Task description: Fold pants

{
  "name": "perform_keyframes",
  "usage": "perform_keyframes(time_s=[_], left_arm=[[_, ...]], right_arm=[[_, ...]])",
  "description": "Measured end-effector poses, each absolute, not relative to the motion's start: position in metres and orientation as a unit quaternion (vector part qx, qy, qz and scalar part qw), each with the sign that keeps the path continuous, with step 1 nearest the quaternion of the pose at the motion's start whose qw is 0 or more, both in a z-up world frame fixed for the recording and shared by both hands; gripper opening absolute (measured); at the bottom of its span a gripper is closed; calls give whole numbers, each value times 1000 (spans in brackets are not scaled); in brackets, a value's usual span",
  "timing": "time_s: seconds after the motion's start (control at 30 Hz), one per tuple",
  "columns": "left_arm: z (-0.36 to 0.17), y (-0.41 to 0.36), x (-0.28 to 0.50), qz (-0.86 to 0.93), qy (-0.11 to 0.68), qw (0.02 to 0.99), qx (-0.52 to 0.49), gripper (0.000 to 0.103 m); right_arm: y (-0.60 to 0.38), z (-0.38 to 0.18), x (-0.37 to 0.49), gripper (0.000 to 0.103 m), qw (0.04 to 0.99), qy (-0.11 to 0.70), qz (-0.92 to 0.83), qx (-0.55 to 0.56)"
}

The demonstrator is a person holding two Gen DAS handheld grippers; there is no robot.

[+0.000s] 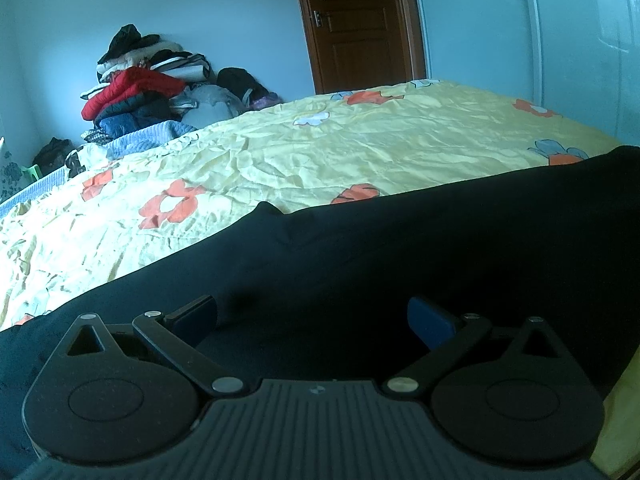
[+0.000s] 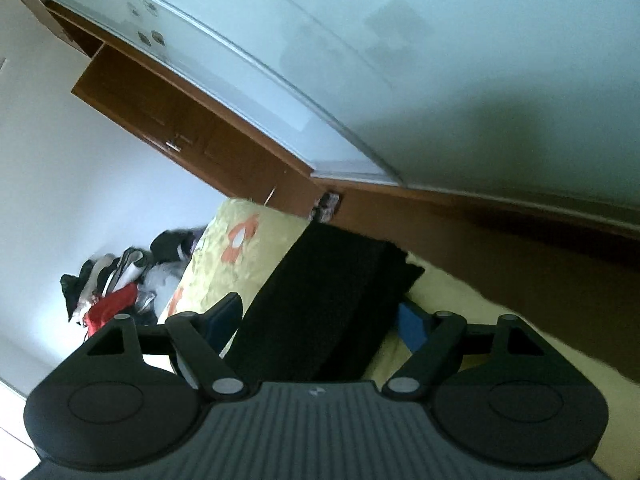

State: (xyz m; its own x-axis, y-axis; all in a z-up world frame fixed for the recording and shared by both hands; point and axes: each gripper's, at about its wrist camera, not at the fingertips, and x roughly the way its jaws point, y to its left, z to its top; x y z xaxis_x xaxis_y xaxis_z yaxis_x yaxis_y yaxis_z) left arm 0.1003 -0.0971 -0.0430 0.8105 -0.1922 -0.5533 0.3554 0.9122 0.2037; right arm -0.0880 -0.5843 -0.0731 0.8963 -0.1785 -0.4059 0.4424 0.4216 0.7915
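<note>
Pants: black pants (image 1: 400,248) lie spread across the yellow flowered bed (image 1: 320,148); in the right view a folded black length (image 2: 320,304) runs away between the fingers
Left tongs (image 1: 313,320): spread, hovering over the cloth, pinching nothing
Right tongs (image 2: 320,320): spread wide; pads clear of the fabric
Background: clothes pile (image 1: 148,92) by the wall; wooden door (image 1: 356,24)

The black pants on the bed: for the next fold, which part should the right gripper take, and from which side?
Probably the far narrow end of the black pants, where they stop short on the yellow floral bedsheet. The strip runs straight ahead between the open fingers of the right gripper, so come along its length, low over the sheet, and pinch that free edge.
</note>
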Motion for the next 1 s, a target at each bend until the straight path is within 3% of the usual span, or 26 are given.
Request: perform_keyframes(time_s=[0.07,0.1,0.13,0.3,0.53,0.7,0.87,1.0], left_arm=[[-43,-97,100,-145,271,940,151,103],[-43,-97,100,-145,270,940,151,103],[-42,-96,100,-145,269,940,152,103],[-27,-92,95,-143,258,944,148,98],[5,-56,98,-77,232,964,107,100],[4,-25,106,-23,253,963,95,100],[2,-10,102,-2,259,960,105,100],[2,-10,100,-1,256,960,111,100]], right_arm=[[-585,-76,-78,64,836,121,-188,500],[-584,-78,-77,29,837,126,-198,494],[-587,-79,-74,6,834,140,-211,490],[-585,-78,-69,6,826,126,-213,506],[-514,6,-14,6,902,93,-89,412],[-403,23,53,6,938,162,54,303],[-285,-16,99,6,926,272,170,201],[-241,-31,105,6,917,300,205,165]])
